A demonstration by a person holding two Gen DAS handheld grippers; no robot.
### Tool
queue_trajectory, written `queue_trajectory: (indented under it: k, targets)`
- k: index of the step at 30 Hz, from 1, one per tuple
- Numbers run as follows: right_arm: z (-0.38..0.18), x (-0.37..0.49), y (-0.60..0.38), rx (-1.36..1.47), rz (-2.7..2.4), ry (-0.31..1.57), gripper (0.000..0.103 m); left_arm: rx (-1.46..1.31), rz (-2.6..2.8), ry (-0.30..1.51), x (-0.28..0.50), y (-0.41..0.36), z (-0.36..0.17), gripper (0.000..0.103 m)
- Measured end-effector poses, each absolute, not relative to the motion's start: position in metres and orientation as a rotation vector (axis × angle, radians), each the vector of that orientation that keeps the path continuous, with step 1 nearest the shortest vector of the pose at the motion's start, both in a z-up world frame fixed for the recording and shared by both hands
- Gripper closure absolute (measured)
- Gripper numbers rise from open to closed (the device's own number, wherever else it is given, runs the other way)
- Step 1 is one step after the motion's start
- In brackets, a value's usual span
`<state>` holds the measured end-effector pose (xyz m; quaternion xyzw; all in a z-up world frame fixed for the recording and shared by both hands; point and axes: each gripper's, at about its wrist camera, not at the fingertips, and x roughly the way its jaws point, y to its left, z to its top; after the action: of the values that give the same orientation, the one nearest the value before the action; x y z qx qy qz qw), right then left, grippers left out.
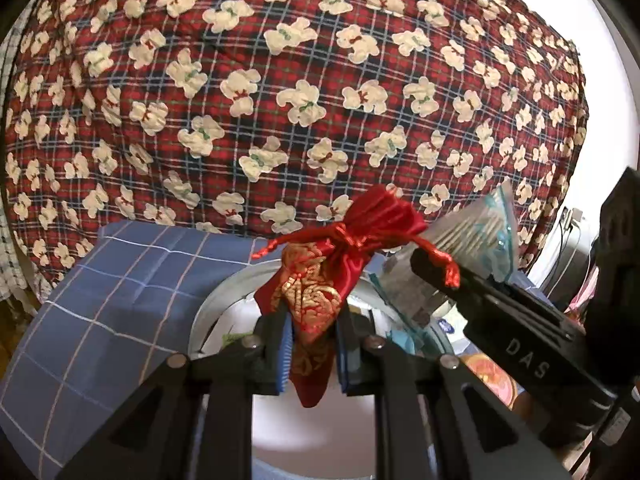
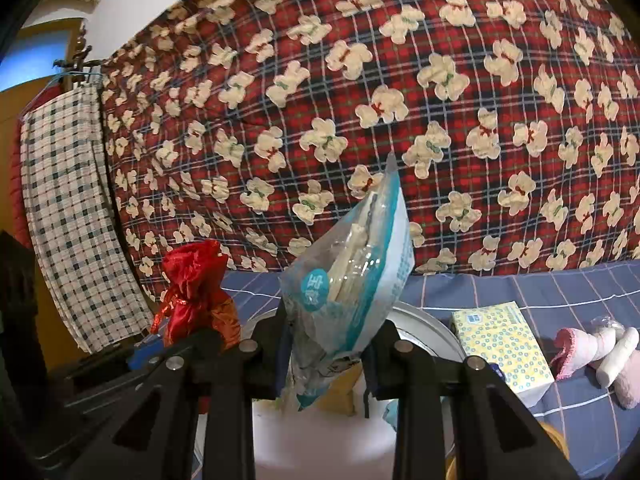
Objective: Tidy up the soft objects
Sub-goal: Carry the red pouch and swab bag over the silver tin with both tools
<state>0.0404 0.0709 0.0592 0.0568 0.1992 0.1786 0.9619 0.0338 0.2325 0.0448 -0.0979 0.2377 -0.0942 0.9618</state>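
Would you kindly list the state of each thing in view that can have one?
Left gripper: shut on the red pouch.
Red pouch: drawstring tied, held up, hanging between the pads.
Right gripper: shut on the plastic packet.
Plastic packet: held upright, crinkled.
Tissue pack: lying on the blue sheet, looks sealed.
Pink socks: lying loose on the sheet.
Checked cloth: hanging.

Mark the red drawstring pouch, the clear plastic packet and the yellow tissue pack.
red drawstring pouch (image 1: 316, 280): left wrist view, gold-embroidered body above the fingers.
clear plastic packet (image 2: 352, 276): right wrist view, middle of its see-through front.
yellow tissue pack (image 2: 504, 344): right wrist view, dotted top face.
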Motion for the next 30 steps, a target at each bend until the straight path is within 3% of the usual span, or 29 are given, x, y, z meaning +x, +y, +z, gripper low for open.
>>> queue_trajectory:
  k: [30]
  targets:
    - [0.017, 0.185, 0.090, 0.165, 0.330, 0.872, 0.070, -0.233, -0.098, 0.846, 0.152, 0.237, -0.005, 0.087]
